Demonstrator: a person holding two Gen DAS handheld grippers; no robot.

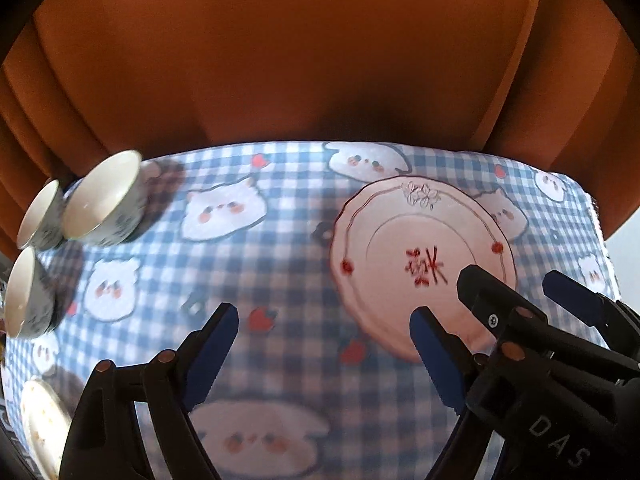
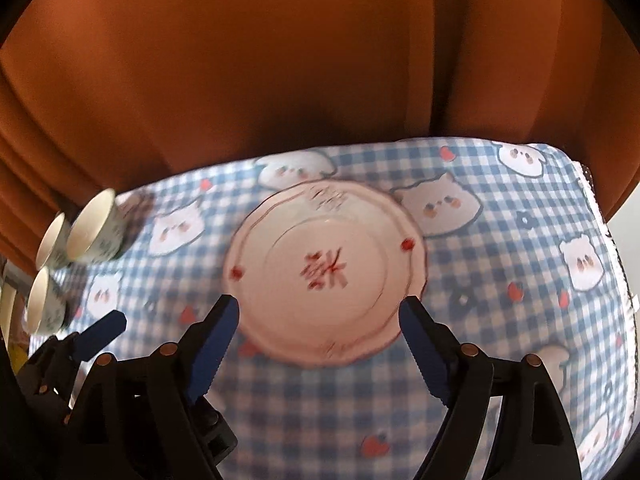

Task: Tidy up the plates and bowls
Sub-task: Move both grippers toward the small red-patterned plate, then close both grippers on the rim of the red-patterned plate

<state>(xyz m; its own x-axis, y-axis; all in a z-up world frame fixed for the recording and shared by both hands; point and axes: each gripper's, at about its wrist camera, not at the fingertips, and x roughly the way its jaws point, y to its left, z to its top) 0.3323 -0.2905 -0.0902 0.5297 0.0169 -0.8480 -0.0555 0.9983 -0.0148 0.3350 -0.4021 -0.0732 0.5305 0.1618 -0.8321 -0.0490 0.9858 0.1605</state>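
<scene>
With both the left gripper [image 1: 324, 354] and right gripper [image 2: 320, 346] gaping empty, pinch that brittle, slick plate [image 2: 326, 272] by its six-o'clock rim.

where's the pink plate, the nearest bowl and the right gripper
pink plate [image 2: 324, 268], right wrist view, on its red centre mark
nearest bowl [image 1: 24, 296], left wrist view, on its white inside
right gripper [image 2: 318, 314], right wrist view, midway between its open fingertips
</scene>
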